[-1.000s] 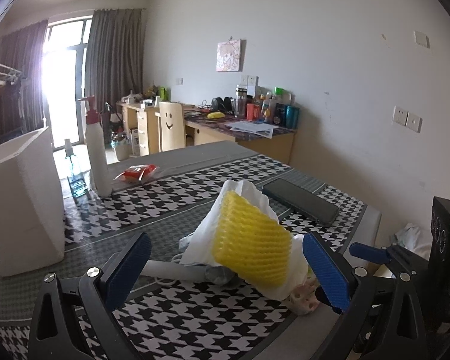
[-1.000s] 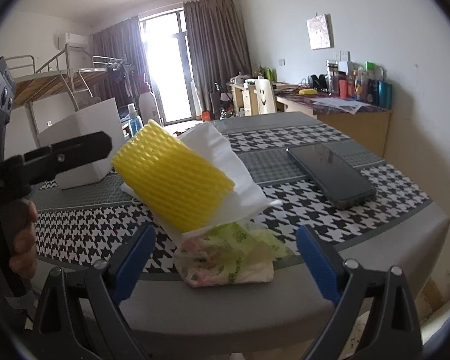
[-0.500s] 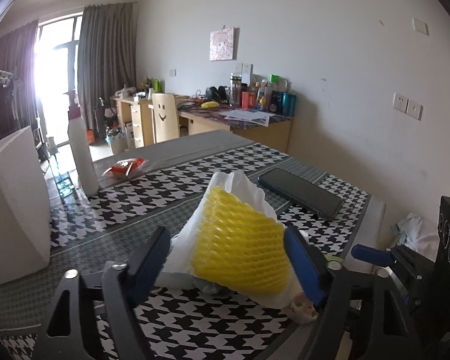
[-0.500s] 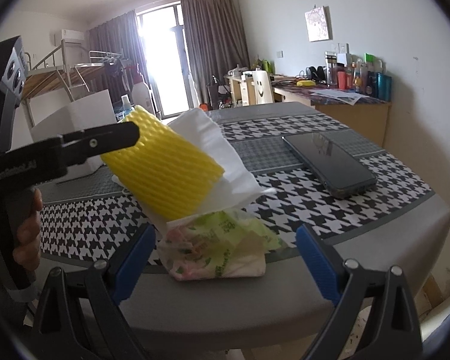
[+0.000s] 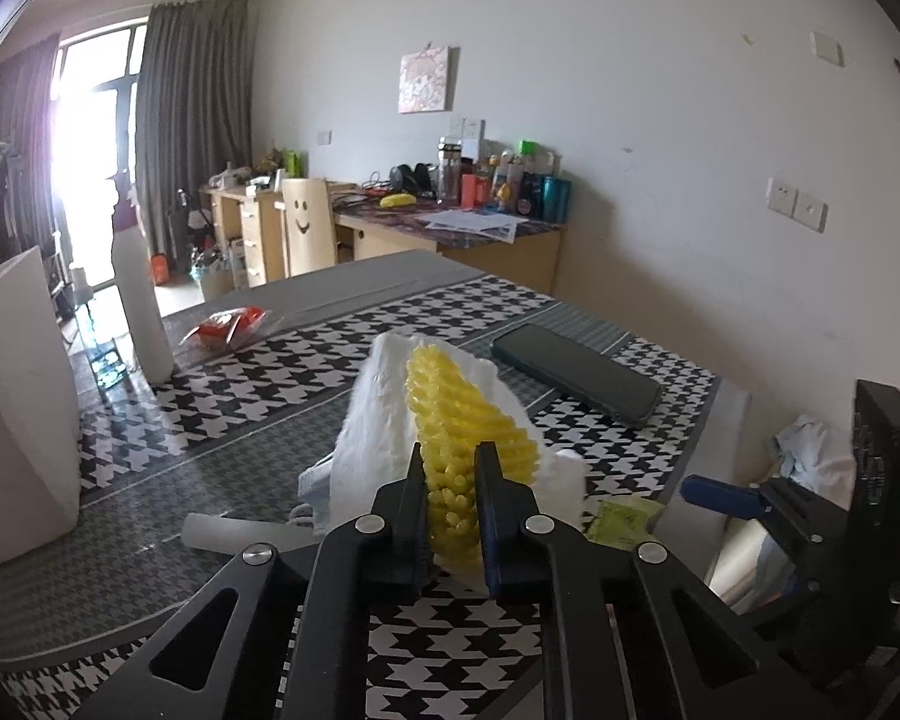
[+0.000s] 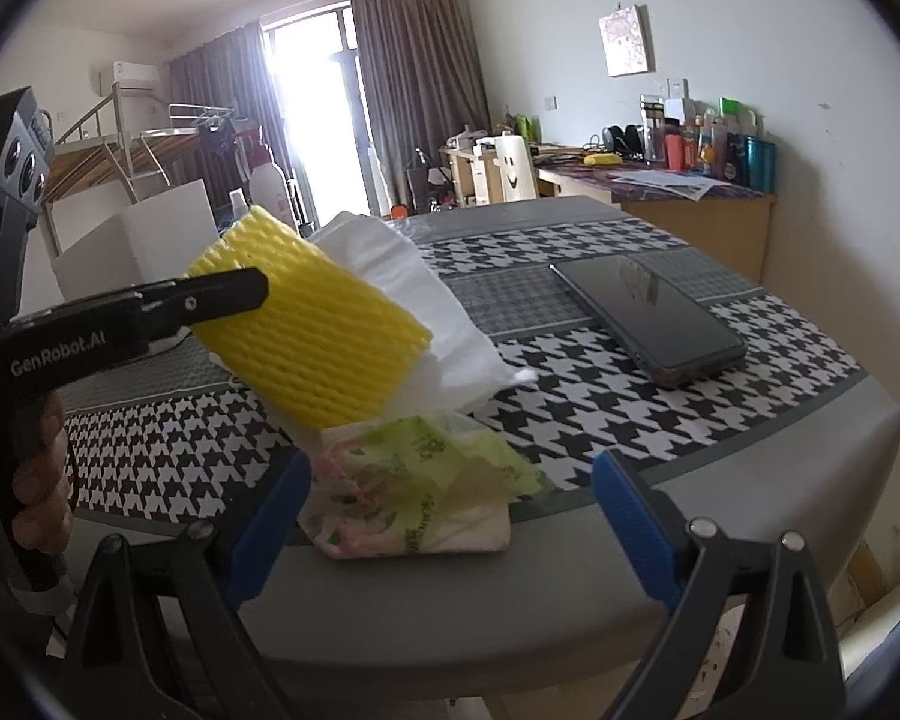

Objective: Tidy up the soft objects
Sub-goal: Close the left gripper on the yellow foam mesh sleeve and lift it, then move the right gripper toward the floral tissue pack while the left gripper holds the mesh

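A second ago the left claw stood wide on either side of the foam; its jaws have since drawn in and are closing on it, while the right claw has kept its place.

Left wrist view: the left gripper (image 5: 450,516) has the yellow ribbed foam net sleeve (image 5: 468,438) squeezed between its two black fingers, the near end pinched narrow. The sleeve's long axis runs straight ahead from the claw and tilts up, away from the camera. A white sheet of soft foam wrap (image 5: 378,420) lies against the sleeve's left flank and rises with it. Ahead and to the right on the houndstooth-patterned tabletop (image 5: 258,414) lies a dark flat phone (image 5: 576,372).

Right wrist view: the right gripper (image 6: 450,516) stands wide apart and empty, its blue pads flanking a crumpled green-and-pink printed tissue pack (image 6: 414,498) that sits just ahead of it, near the table edge. The sleeve hangs above and to the left of this claw. This view shows the sleeve clear of the table and the pack beneath it, which the left view mostly hides. The left hand is plainly nearer the sleeve; the right is nearer the pack.
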A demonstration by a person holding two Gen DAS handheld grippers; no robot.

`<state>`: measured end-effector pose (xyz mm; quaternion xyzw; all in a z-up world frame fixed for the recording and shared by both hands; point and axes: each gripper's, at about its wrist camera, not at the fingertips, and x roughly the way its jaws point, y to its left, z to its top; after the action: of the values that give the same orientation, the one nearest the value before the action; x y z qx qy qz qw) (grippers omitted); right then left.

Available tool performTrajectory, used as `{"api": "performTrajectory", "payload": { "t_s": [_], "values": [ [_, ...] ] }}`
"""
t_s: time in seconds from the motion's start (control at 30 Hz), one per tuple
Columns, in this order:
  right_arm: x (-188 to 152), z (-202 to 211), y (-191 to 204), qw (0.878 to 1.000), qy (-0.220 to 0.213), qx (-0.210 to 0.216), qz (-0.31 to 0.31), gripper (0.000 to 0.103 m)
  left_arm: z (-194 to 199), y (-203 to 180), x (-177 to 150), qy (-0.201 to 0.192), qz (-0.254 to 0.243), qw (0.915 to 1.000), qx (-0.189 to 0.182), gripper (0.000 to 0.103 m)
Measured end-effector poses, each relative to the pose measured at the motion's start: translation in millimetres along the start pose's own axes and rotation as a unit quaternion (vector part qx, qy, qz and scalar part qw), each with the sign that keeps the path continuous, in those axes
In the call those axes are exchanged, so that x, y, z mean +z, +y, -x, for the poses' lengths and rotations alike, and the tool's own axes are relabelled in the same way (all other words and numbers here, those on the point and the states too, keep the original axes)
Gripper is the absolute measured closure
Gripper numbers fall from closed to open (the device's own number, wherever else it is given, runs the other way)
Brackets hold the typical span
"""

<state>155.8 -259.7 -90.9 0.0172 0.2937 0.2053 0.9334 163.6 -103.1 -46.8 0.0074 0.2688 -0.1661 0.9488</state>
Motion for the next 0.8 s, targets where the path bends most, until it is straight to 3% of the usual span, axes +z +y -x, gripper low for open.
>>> {"api": "performTrajectory", "payload": {
  "t_s": [0.37, 0.67, 0.8],
  "values": [
    [-2.0, -5.4, 8.3, 1.000, 0.009, 0.006, 0.009, 0.006, 32.7, -0.1, 6.0, -0.030, 0.004, 0.9994, -0.019, 0.089],
    [-3.0, -14.1, 13.5, 1.000, 0.025, 0.013, 0.013, 0.006, 53.9, 4.9, 2.2, -0.045, 0.007, 0.9989, -0.011, 0.089],
    [-3.7, -18.5, 16.4, 0.999, 0.037, 0.028, 0.012, 0.016, 58.9, 11.4, -2.6, -0.045, 0.015, 0.9988, -0.005, 0.089]
  ]
}}
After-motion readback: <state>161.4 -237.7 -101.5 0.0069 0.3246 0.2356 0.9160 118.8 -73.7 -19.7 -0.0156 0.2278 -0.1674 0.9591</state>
